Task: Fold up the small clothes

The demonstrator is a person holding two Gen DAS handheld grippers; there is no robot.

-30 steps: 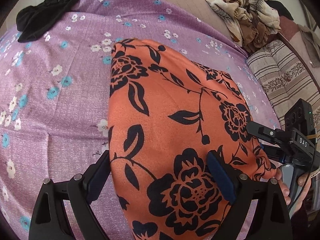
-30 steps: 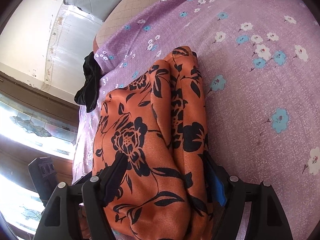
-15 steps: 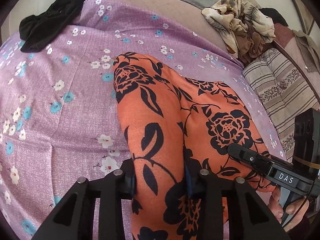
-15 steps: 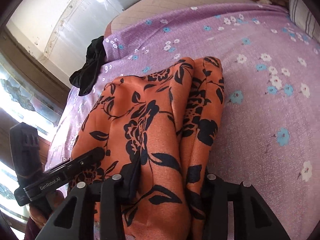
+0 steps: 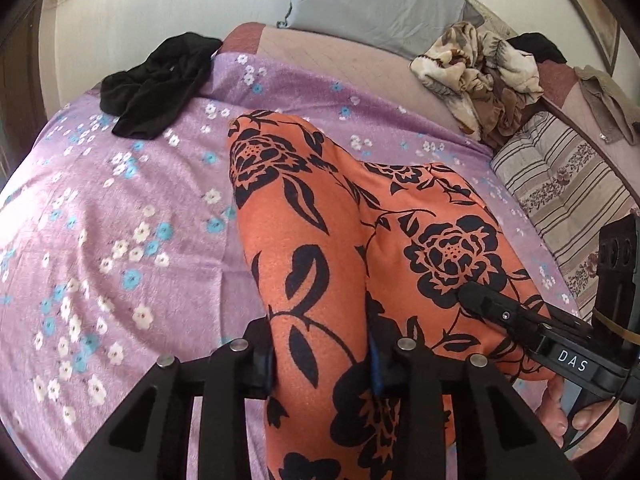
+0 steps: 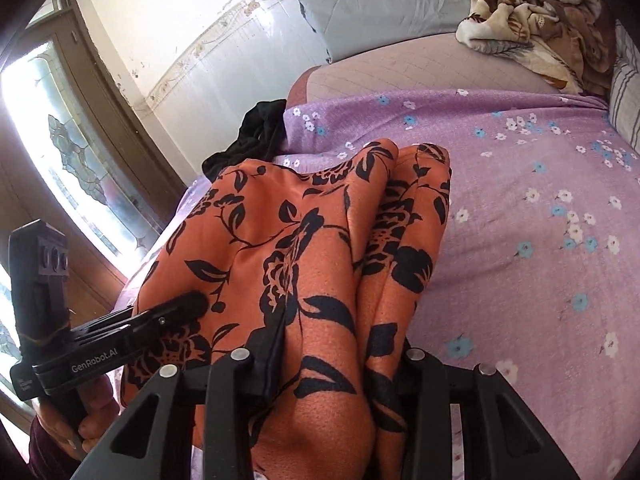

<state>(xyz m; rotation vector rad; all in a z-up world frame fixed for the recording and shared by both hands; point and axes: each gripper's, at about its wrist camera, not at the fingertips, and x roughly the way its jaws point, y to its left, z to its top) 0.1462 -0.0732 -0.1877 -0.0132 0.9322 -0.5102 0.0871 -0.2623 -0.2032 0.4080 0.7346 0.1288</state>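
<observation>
Floral garment on bedspread, dark clothing behind left, crumpled blanket behind right

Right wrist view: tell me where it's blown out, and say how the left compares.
Right wrist view: the window at left is blown out to white, its glare washing the nearby frame; the orange cloth and bedsheet stay readable. Left wrist view: even light, no glare; fisheye bends the bed edge, corners dark.

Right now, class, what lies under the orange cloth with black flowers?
The orange cloth with black flowers lies on a purple flowered bedsheet, visible all around it. Whatever sits directly beneath its folds is covered and cannot be seen.
</observation>
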